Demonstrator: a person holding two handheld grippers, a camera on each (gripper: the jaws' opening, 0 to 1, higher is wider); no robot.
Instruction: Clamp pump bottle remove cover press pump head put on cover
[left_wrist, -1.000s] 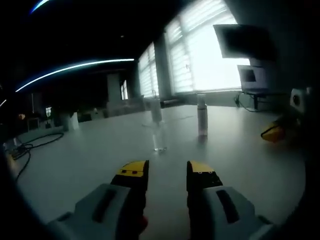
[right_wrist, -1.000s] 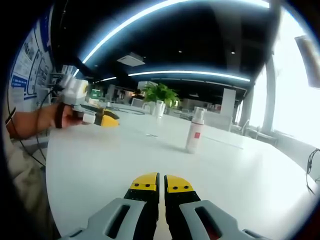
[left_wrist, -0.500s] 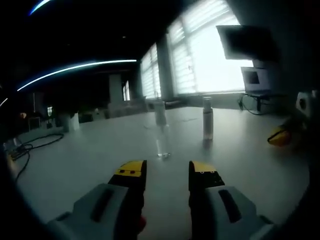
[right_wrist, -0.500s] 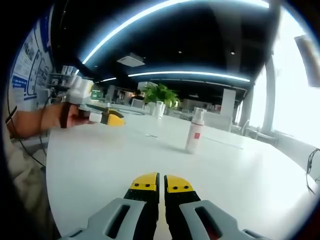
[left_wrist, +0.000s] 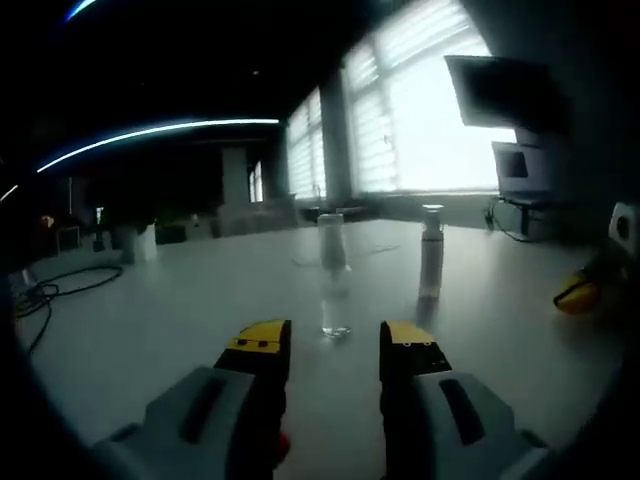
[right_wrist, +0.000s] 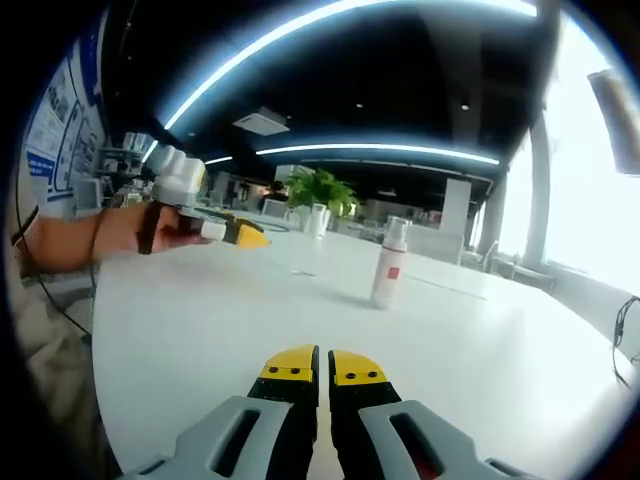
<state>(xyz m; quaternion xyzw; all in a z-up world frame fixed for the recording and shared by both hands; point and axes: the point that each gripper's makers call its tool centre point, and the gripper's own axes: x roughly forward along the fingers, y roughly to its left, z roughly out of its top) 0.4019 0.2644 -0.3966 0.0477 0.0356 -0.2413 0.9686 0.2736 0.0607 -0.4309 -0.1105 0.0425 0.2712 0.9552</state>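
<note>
The pump bottle (right_wrist: 387, 265), white with a red label, stands upright on the white table (right_wrist: 200, 330), well ahead of my right gripper (right_wrist: 320, 368), which is shut with nothing in it. In the dim left gripper view the same bottle (left_wrist: 431, 256) stands ahead and to the right of my open left gripper (left_wrist: 333, 345). A small clear object (left_wrist: 334, 322) sits on the table just beyond the left jaws; what it is cannot be made out. A hand holds the left gripper (right_wrist: 236, 233) over the table's far left. The right gripper's yellow tip (left_wrist: 578, 292) shows at the right edge.
A white cup (right_wrist: 318, 217) and a green plant (right_wrist: 322, 186) stand at the table's far side. Cables (left_wrist: 45, 292) lie on the table at the left. Bright windows (left_wrist: 420, 110) and a monitor (left_wrist: 520, 165) stand behind the table. A person's forearm (right_wrist: 70, 240) reaches in from the left.
The left gripper has moved forward over the table toward the bottle and the clear object, which now lies close ahead of its jaws. The right gripper has stayed put and shut.
</note>
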